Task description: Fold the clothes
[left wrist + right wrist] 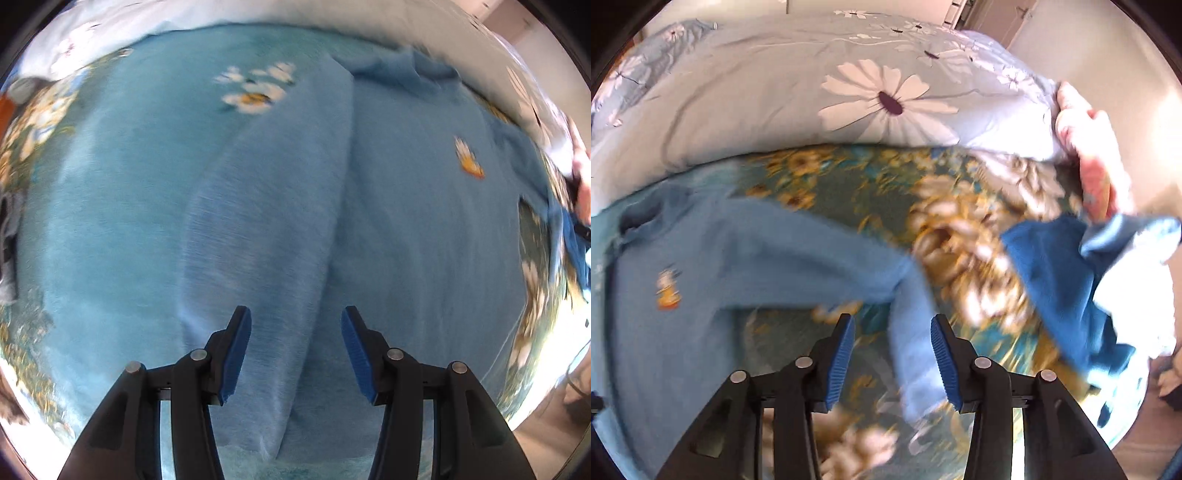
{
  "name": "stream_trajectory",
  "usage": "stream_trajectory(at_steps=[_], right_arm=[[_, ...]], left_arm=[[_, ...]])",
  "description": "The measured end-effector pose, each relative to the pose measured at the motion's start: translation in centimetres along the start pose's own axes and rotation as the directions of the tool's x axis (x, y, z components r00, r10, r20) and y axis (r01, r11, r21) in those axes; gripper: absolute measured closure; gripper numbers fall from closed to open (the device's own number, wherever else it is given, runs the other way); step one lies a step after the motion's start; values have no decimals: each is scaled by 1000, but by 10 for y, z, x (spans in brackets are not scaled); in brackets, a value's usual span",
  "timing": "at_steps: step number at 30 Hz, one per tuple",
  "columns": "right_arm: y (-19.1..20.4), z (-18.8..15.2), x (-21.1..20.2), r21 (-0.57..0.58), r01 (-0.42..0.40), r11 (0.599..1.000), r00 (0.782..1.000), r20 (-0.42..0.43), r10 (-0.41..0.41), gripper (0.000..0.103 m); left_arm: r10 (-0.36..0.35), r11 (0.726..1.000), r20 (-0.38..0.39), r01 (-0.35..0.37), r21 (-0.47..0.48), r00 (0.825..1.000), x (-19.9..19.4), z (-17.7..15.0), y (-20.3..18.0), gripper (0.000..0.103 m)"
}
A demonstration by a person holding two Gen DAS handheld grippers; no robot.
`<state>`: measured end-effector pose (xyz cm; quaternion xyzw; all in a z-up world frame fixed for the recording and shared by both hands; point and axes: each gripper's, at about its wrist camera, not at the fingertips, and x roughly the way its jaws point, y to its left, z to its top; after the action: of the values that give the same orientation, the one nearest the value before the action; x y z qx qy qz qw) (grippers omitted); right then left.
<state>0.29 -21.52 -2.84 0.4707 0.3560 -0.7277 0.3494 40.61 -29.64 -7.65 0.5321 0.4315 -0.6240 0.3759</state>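
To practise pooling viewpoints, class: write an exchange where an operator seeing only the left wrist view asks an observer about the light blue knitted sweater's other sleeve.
Operator: Where is the other sleeve?
Observer: The light blue knitted sweater has its unfolded sleeve stretched out over the teal floral bedspread, bending down at its end.
Operator: Is the right gripper holding it?
Observer: No. The right gripper is open, and the sleeve's end lies between its fingers, unclamped.

Both wrist views look down, sharing the sweater (406, 221).
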Motion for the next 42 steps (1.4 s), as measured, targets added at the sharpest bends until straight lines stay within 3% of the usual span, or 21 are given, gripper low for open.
stream_trajectory(at_steps=[2, 4, 6, 10, 14, 18, 22, 26, 32, 36, 42], right_arm=[[14, -21, -10, 25, -34, 999, 999, -26, 35, 56], [29, -40, -15, 36, -58, 998, 997, -51, 60, 56], [48, -62, -21, 29, -71, 997, 995, -68, 73, 56], [79, -94, -29, 16, -78, 997, 992, -97, 79, 56], [96, -112, -36, 57, -104, 993, 988, -106, 110, 56], [111, -121, -43, 93, -121, 988, 985, -109, 131, 56], [125, -125, -51, 107, -126, 986, 984, -112, 138, 56], [133, -129, -55, 123, -122, 985, 983, -122, 137, 56], [139, -134, -54, 152, -124, 981, 978, -149, 146, 56], [147, -137, -52, 152, -131, 980, 975, -159, 155, 56], [158, -141, -48, 151, -140, 979, 969, -182, 167, 56]], left_arm=[[-7, 999, -14, 8, 38, 1000, 10, -1, -1, 51], [-22, 998, -21, 23, 52, 1000, 16, -2, 1, 66], [-28, 998, -22, 29, 48, 999, 17, -2, 9, 93], [-97, 995, -3, 97, -31, 995, 4, 1, 41, 98], [-103, 989, 91, 111, -94, 991, -31, 14, 89, 98], [-20, 992, 172, 41, -117, 985, -57, 40, 145, 98], [39, 993, 196, -16, -118, 980, -59, 74, 187, 98], [-71, 991, 195, 92, -100, 978, -53, 90, 191, 98], [-151, 988, 92, 152, 4, 984, -24, 57, 161, 95], [-133, 987, 6, 132, 91, 991, 5, 30, 142, 64], [-13, 969, -30, 20, 246, 999, 24, 10, 125, 63]])
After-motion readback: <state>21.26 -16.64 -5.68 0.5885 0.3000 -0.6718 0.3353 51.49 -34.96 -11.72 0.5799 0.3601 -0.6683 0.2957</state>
